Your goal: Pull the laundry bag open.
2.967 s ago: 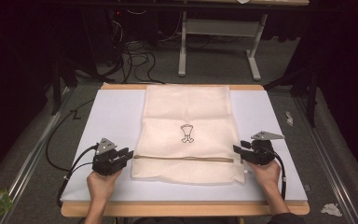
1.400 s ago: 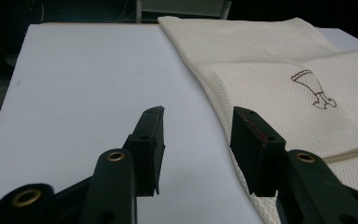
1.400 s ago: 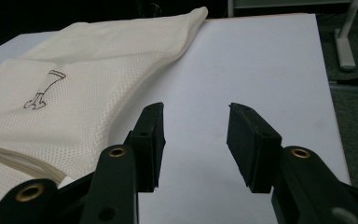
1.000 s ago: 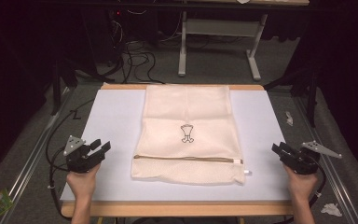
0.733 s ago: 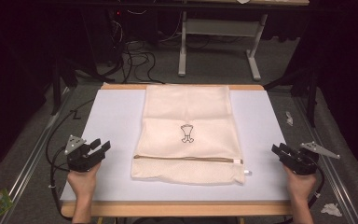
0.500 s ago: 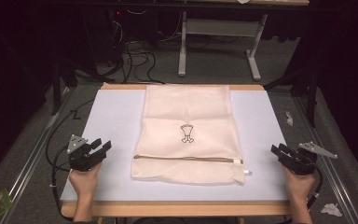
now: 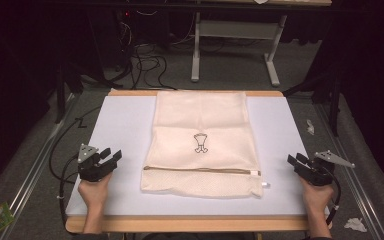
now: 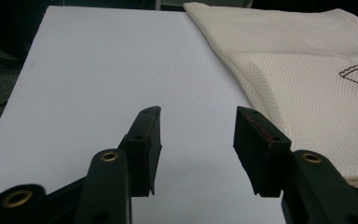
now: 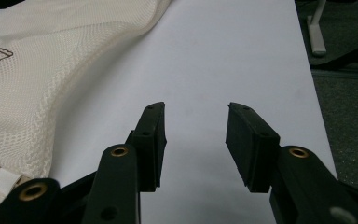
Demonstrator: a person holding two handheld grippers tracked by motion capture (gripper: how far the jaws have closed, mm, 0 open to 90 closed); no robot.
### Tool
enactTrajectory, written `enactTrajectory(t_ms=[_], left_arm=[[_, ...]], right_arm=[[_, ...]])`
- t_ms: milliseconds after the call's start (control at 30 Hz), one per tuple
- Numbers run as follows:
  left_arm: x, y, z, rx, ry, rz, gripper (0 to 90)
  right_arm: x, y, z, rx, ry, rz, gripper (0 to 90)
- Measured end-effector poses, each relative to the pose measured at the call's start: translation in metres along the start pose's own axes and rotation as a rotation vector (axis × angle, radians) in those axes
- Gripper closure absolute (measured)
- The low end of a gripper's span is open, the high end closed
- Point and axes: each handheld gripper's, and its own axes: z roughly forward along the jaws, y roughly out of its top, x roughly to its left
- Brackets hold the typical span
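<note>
- The mesh bag lies flat in the middle of the white surface, with its zipper near the person's side and a small drawn mark in its middle.
- The left gripper sits by the left edge of the surface, well apart from the bag. Its jaws are partly open and have just opened a bit more. Nothing is between them.
- The right gripper sits by the right edge, also apart from the bag. Its jaws are partly open and hold nothing.
- The bag looks folded once already, so I think another fold or a tidy-up comes next.
- To do it well, bring both grippers in together, one to each near corner.
- Slide the lower jaw under the cloth edge, then pinch only the layers you want to lift.
- Lift both sides at the same height, so the bag stays straight.
- Go slow. The mesh is soft and can bunch up or slip out.
</note>
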Motion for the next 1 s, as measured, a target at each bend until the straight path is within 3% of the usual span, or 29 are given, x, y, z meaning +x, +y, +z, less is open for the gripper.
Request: enactTrajectory(t_ms=[300, 767, 1000], left_arm=[[-0.001, -0.004, 0.01, 0.017, 0.021, 0.013, 51.1], [-0.005, -0.011, 0.021, 0.036, 0.048, 0.058, 50.5], [-0.005, -0.016, 0.022, 0.011, 0.045, 0.042, 49.7]], right_arm=[[0.005, 0.0, 0.005, 0.023, -0.029, -0.045, 58.0], [0.008, -0.003, 0.008, 0.036, -0.047, -0.061, 56.7], [0.007, -0.004, 0.008, 0.033, -0.045, -0.064, 56.0]])
